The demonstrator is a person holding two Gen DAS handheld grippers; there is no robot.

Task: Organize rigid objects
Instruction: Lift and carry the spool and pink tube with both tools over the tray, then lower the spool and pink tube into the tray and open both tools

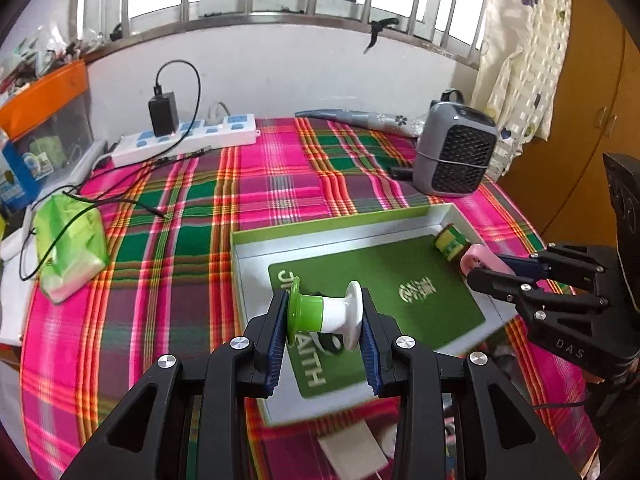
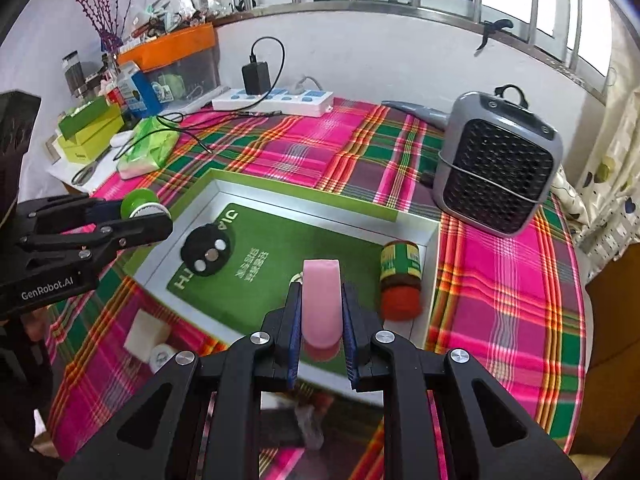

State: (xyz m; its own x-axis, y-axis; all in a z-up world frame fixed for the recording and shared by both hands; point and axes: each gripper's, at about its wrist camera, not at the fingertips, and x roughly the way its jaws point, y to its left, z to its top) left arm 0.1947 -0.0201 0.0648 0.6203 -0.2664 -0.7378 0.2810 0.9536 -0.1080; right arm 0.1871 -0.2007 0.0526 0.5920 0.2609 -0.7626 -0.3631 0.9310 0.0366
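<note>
Task partly done — a red-capped jar (image 2: 400,280) and black disc (image 2: 207,254) lie inside the shallow box (image 2: 304,204); left tongs (image 1: 325,316) clamp a green-white spool (image 1: 326,314), right tongs (image 2: 321,320) a pink piece (image 2: 321,304), both above the box — unplaced

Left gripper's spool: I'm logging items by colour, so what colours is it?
Green on one half, white on the other; clearest in the left wrist view.

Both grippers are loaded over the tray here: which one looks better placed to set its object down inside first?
Probably the right. The right gripper holds the pink piece over the tray's green liner, beside the red-lidded jar. The left gripper holds the green-and-white spool nearer the tray's edge.
</note>
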